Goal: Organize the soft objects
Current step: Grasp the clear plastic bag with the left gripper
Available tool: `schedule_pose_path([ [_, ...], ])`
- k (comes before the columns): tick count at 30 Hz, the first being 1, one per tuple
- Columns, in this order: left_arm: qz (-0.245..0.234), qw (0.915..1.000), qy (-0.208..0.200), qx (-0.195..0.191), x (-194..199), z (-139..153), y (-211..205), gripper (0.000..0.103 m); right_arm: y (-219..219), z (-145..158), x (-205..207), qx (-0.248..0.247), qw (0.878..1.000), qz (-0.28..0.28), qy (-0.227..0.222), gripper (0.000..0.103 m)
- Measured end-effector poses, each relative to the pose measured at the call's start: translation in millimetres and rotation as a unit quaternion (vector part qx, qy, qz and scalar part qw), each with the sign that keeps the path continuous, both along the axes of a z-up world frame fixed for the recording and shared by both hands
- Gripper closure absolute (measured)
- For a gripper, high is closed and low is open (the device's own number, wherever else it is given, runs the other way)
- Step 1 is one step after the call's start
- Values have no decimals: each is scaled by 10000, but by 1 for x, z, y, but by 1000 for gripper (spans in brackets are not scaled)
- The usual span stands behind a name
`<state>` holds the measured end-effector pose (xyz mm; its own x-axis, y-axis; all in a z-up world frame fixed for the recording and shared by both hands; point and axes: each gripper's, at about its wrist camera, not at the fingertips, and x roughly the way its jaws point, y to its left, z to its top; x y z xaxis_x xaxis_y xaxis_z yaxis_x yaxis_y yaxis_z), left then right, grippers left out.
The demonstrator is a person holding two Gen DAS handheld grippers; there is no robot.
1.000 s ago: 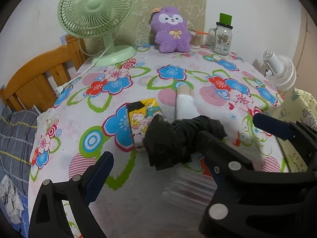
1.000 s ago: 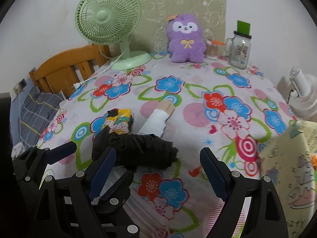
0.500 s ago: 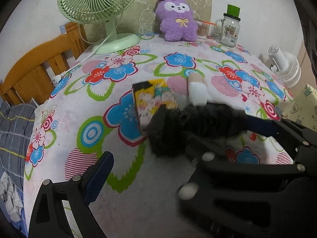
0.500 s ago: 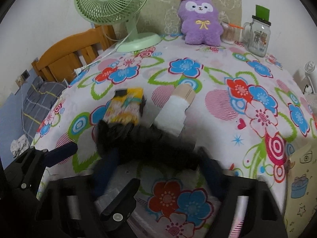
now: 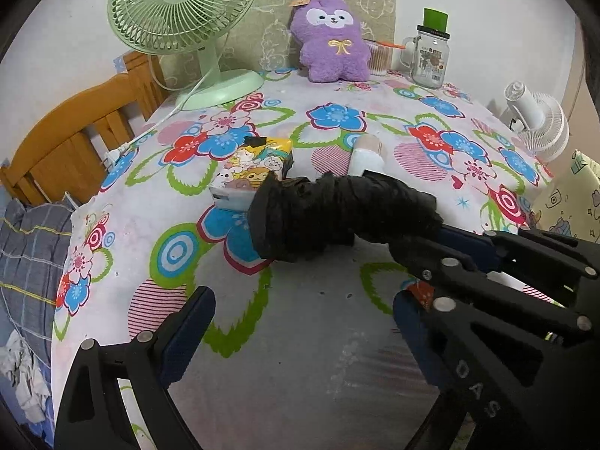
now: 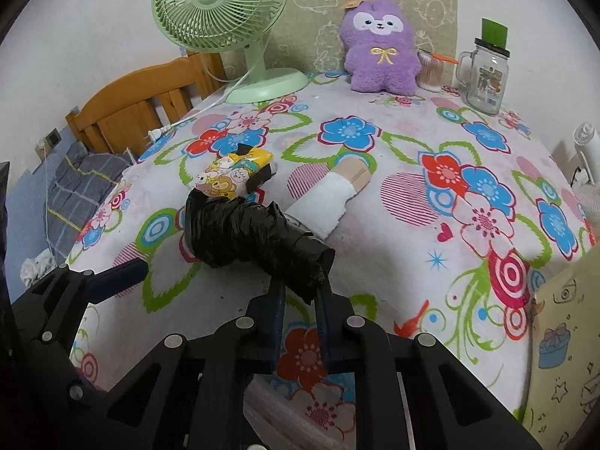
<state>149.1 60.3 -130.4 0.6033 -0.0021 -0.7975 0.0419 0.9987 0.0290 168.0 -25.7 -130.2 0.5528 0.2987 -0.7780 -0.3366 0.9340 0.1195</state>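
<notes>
The black plastic-bag roll point(image 6: 255, 238) lies on the flowered tablecloth point(image 6: 393, 142), near the front edge of the table. The right gripper point(image 6: 300, 292) pinches the right end of this roll; its two blue pads are pressed together on the crumpled plastic. In the left wrist view the same roll point(image 5: 337, 217) stretches across the middle, with the right gripper point(image 5: 431, 243) holding its end from the right side.

The left gripper point(image 5: 300, 326) is spread wide, in front of the roll and to its left, with nothing between its fingers.

Just behind the roll, touching its left end, lies a tissue pack with cartoon animals point(image 6: 234, 176). Behind the roll's right part lies a white roll with a beige end point(image 6: 333, 198); its near end is hidden behind the black plastic.

Far behind the roll, at the wall, sits a purple plush toy point(image 6: 380, 47). To the left of the toy stands a green table fan point(image 6: 225, 7), to its right a glass jar mug point(image 6: 485, 75).
</notes>
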Motion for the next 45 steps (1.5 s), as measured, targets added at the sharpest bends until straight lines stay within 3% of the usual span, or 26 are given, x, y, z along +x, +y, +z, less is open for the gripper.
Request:
schedule_pose_path([
  [13,-85,9999,-66,-38,-19,3,-19,6,-35,17,-28,44,9989,-378,-269,86],
  [31,-225,9997,8,-53,-42,-16,-38,8,-55,1,-55,-54,9985,-533,-146,86],
  [34,-273,9994,-59,-208,-45,-15,-37,28,-52,-1,-57,-62,9987,-492,-118,85],
  [36,-307,9992,-98,-244,-48,-12,-38,55,-50,-2,-58,-66,9988,-477,-116,85],
  [39,-319,9991,-94,-269,-50,-10,-40,72,-48,-2,-60,-68,9989,-457,-123,85],
  [42,-367,9989,-97,-288,-52,-9,-42,87,-47,0,-63,-69,9989,-451,-144,85],
  [45,-413,9985,-120,-348,-55,-5,-44,89,-47,3,-67,-65,9987,-464,-196,85],
])
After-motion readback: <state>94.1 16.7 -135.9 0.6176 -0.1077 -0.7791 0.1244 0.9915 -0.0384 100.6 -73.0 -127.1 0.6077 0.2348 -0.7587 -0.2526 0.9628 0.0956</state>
